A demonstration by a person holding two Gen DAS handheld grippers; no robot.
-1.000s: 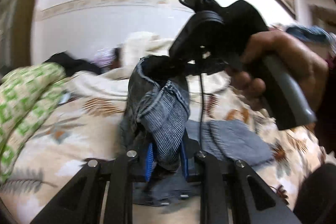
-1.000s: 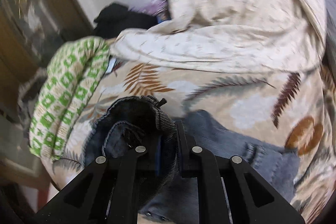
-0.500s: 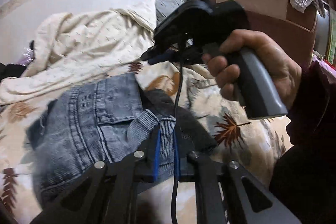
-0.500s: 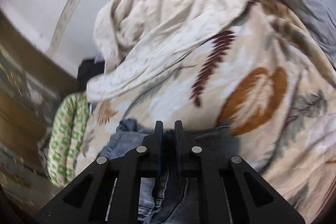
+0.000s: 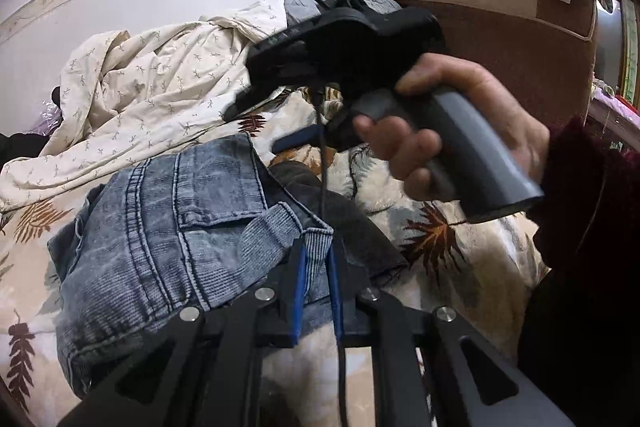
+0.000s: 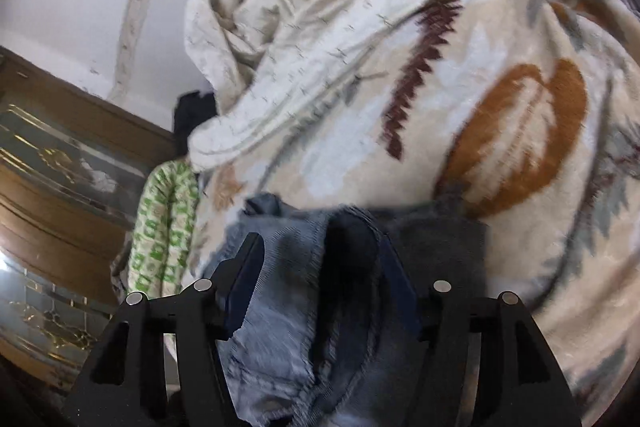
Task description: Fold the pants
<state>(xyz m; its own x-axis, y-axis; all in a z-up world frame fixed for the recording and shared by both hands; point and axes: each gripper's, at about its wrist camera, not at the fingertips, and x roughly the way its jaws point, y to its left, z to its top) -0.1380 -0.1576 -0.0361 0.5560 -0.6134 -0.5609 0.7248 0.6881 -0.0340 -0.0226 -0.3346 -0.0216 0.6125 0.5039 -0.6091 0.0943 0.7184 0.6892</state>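
The left tool [image 5: 318, 263] was clenched on a hem of the jeans [image 5: 160, 227], which lay folded on the bed's leaf-print blanket [image 5: 440, 247] ahead of it. The right tool [image 6: 320, 275] had just been opening (denim between its spread jaws, pads apart).

A leaf-patterned blanket [image 6: 500, 155] spreads ahead of the right gripper and off to its right, with a crumpled cream sheet [image 6: 320, 27] heaped beyond it. To that gripper's left hangs a green-and-white checked cloth [image 6: 164, 227], and further left stands a wooden cabinet with glass panels [image 6: 60, 163]. Beyond the left gripper, up to its right, rises a brown headboard [image 5: 520, 43] draped with clothes
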